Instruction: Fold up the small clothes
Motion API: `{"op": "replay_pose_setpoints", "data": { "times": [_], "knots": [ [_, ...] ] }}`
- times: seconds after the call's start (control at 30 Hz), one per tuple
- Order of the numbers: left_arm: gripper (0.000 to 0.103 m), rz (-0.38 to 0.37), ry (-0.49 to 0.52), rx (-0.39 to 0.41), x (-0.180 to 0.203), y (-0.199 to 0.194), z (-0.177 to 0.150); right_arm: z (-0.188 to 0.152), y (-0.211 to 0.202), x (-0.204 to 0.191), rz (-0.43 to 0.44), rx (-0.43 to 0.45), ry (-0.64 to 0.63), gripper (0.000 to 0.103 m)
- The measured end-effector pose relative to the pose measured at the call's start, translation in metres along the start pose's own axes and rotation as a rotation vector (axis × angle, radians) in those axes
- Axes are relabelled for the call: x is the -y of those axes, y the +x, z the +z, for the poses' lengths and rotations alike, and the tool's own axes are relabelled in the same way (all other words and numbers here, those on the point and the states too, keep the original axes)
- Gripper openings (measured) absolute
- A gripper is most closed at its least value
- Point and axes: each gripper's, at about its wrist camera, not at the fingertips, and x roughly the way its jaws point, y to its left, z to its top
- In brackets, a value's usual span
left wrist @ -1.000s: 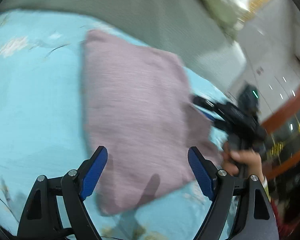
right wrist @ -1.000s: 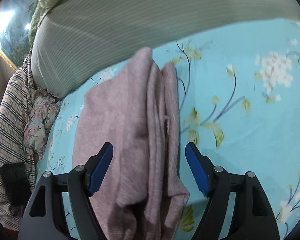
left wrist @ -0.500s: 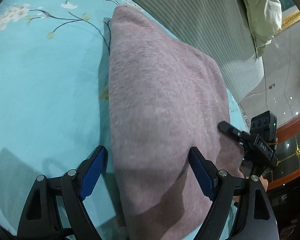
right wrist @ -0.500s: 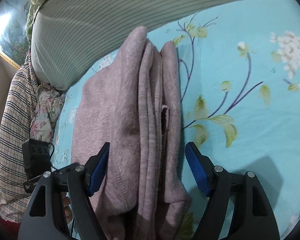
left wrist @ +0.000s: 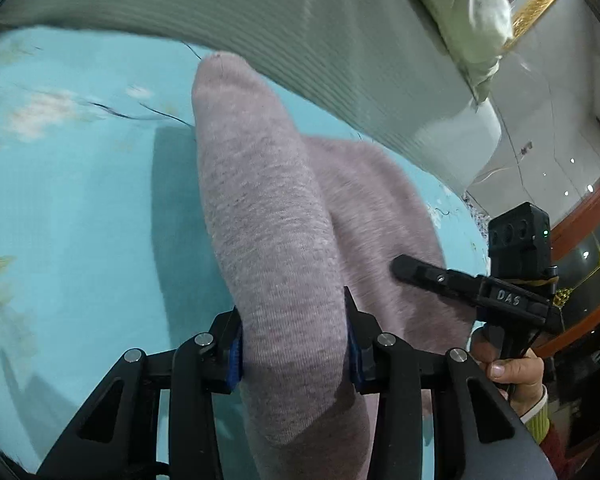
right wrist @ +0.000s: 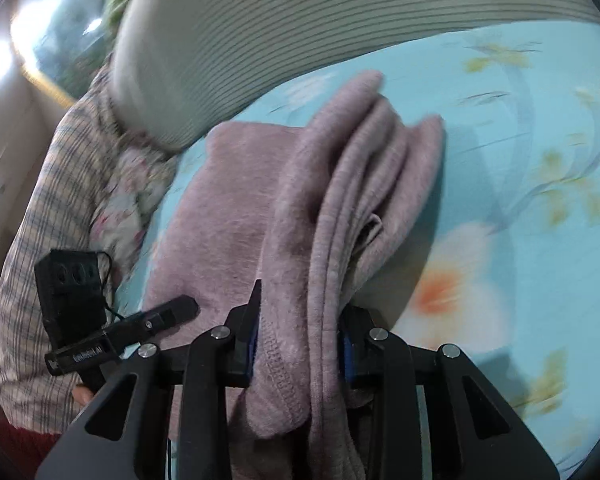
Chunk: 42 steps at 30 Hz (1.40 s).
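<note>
Lower right of the left wrist view, there's white lettering reading "DAS" on the black body of the right claw [left wrist: 396,270]. Over in the right wrist view, lower left, the left claw [right wrist: 188,304] carries white lettering too blurred to read.

**Mauve Knit Garment: Folded, Bunched and Pinched at Two Ends**

One garment [left wrist: 284,264] was noted, a soft mauve-pink knit with a fine ribbed texture and a faintly heathered surface. It lay on a light blue floral bedsheet [left wrist: 80,220], near a grey-green striped cushion [left wrist: 300,20]. It had been folded into several layers; in the right wrist view the stacked edges [right wrist: 352,200] ran lengthwise as parallel ridges, with a stitched hem showing at the near end. One long edge was gathered into a thick raised roll, lifted above the flatter remainder, which rested on the sheet.
</note>
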Motion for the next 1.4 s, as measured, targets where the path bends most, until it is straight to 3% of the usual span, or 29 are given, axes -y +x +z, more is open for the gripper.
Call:
{"op": "replay_pose_setpoints", "data": {
  "times": [0.2, 0.4, 0.63, 0.7, 0.77, 0.83, 1.0, 1.03, 1.13, 1.27, 1.3, 1.33, 1.4],
  "knots": [
    [0.04, 0.091, -0.039, 0.07, -0.056, -0.103, -0.03, -0.03, 0.055, -0.072, 0.12, -0.031, -0.061, 0.032],
    [0.04, 0.155, -0.089, 0.107, -0.098, -0.161, -0.061, -0.06, 0.096, -0.106, 0.16, -0.092, -0.07, 0.032],
    [0.044, 0.19, -0.167, 0.065, -0.133, -0.146, -0.089, -0.079, 0.108, -0.08, 0.124, -0.113, 0.033, 0.034],
    [0.048, 0.203, -0.171, 0.062, -0.134, -0.14, -0.091, -0.08, 0.107, -0.08, 0.105, -0.108, 0.034, 0.04],
    [0.053, 0.216, -0.17, 0.06, -0.134, -0.139, -0.092, -0.079, 0.102, -0.083, 0.058, -0.102, 0.025, 0.053],
    [0.06, 0.239, -0.168, 0.057, -0.129, -0.138, -0.09, -0.077, 0.092, -0.084, 0.006, -0.077, 0.009, 0.062],
    [0.064, 0.291, -0.14, 0.081, -0.12, -0.154, -0.093, -0.06, 0.053, -0.094, -0.094, 0.083, -0.047, 0.063],
    [0.064, 0.303, -0.131, 0.095, -0.116, -0.16, -0.095, -0.057, 0.05, -0.096, -0.096, 0.099, -0.059, 0.063],
    [0.061, 0.324, -0.108, 0.143, -0.11, -0.176, -0.095, -0.044, 0.058, -0.114, -0.071, 0.078, -0.093, 0.038],
    [0.057, 0.241, -0.08, 0.173, -0.101, -0.188, -0.095, -0.04, 0.09, -0.126, -0.113, 0.003, -0.106, 0.032],
    [0.055, 0.225, -0.069, 0.172, -0.097, -0.187, -0.094, -0.039, 0.097, -0.126, -0.118, -0.013, -0.101, 0.027],
    [0.055, 0.218, -0.055, 0.166, -0.094, -0.185, -0.092, -0.039, 0.101, -0.126, -0.115, -0.024, -0.099, 0.014],
    [0.055, 0.212, -0.03, 0.15, -0.091, -0.18, -0.09, -0.038, 0.1, -0.132, -0.114, -0.018, -0.108, 0.011]
  ]
}}
